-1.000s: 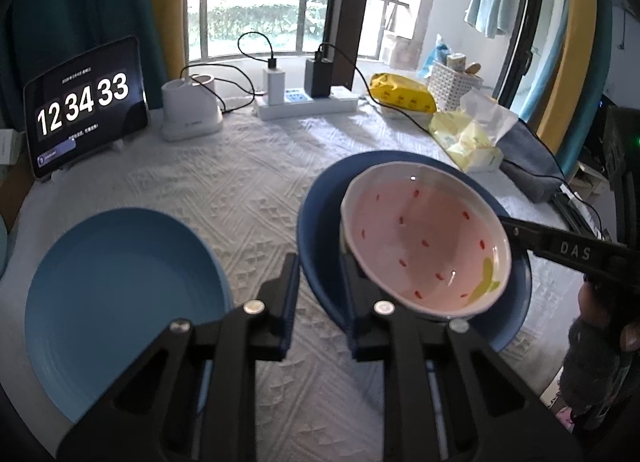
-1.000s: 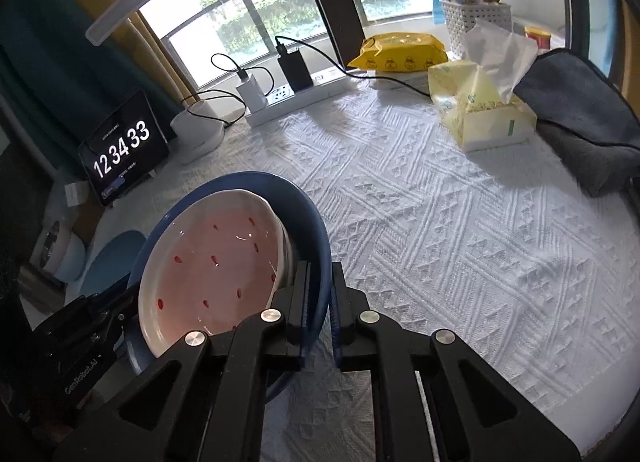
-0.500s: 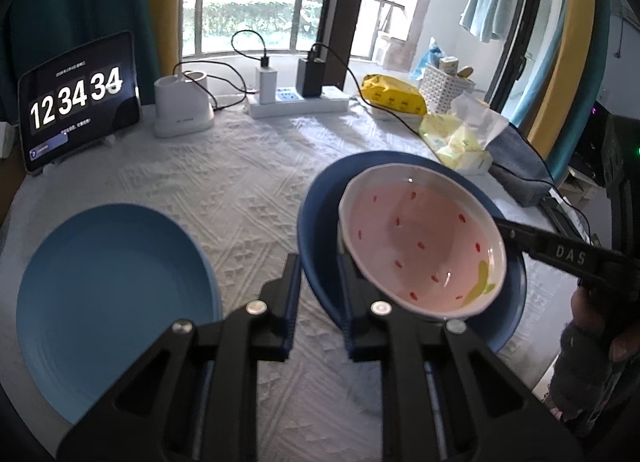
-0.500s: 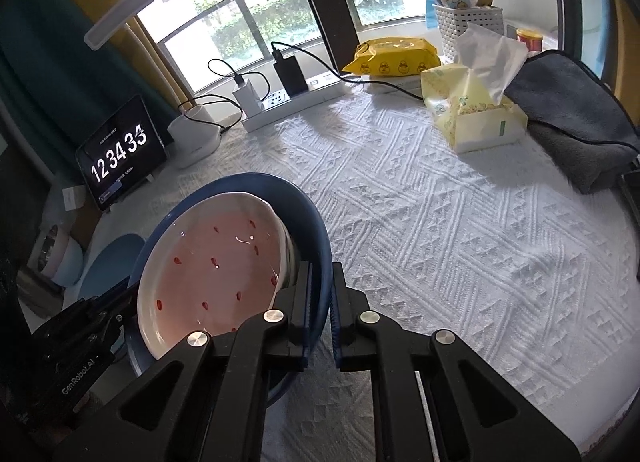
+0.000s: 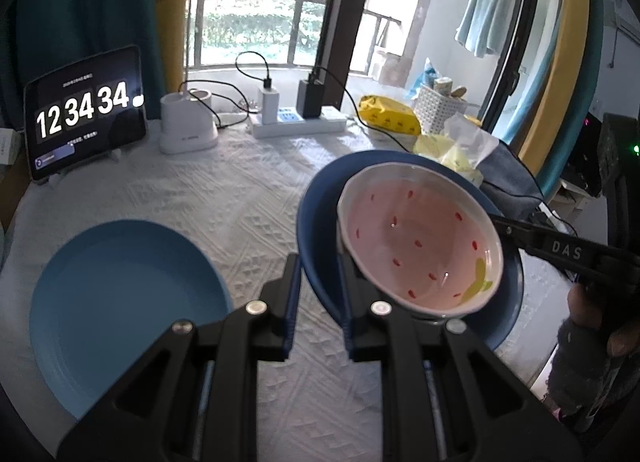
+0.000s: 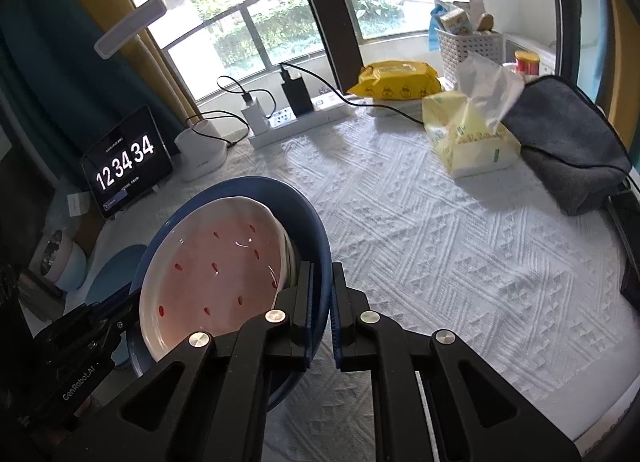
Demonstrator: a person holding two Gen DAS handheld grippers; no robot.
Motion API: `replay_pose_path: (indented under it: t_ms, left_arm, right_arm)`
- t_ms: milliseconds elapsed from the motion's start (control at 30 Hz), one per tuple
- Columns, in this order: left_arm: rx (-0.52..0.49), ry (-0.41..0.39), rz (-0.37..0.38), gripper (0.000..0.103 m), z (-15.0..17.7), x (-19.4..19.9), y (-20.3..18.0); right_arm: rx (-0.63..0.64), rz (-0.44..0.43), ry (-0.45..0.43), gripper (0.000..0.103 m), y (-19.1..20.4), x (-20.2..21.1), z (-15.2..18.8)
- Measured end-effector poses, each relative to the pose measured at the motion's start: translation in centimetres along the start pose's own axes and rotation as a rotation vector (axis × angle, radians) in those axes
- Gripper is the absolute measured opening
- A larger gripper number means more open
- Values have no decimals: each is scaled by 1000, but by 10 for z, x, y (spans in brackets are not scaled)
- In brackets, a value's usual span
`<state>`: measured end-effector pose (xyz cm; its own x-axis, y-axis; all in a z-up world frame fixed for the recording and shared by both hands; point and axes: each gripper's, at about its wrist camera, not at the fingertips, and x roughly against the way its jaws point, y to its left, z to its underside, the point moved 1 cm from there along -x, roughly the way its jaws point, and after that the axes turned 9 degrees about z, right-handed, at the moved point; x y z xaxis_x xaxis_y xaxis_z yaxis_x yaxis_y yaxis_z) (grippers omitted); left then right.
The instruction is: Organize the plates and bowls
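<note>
A dark blue bowl point(image 5: 320, 222) holds a white bowl with a pink inside and red specks point(image 5: 420, 246). Both grippers grip the dark blue bowl's rim from opposite sides and hold it above the table. My left gripper point(image 5: 318, 294) is shut on its near rim. My right gripper point(image 6: 322, 302) is shut on the other rim point(image 6: 316, 230), with the pink bowl point(image 6: 216, 262) inside. A light blue plate point(image 5: 124, 302) lies flat on the white tablecloth to the left, and also shows in the right wrist view point(image 6: 112, 274).
At the back stand a tablet clock point(image 5: 84, 114), a white charger base point(image 5: 188, 130) and a power strip with cables point(image 5: 296, 122). A yellow wipes pack point(image 6: 396, 78), tissue box point(image 6: 472, 134) and grey cloth point(image 6: 568, 138) sit on the right. A white basket point(image 6: 468, 46) is behind.
The stacked bowls have risen off the table with both grippers, and the views have lifted and tilted slightly. The clock went from 12:34:33 to 12:34:34.
</note>
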<state>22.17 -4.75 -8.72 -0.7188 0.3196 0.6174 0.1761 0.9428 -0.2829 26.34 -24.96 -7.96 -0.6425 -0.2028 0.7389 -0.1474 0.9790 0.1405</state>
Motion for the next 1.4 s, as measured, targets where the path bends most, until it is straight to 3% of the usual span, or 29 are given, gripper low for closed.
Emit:
replay_pose_path:
  t_ms: [767, 1400]
  left_arm:
    - [58, -76, -49, 17, -10, 47, 65]
    - [128, -105, -133, 17, 2, 85, 125]
  right_arm:
    - [82, -47, -15, 11, 84, 0, -15]
    - [156, -111, 31, 11, 161, -20, -7]
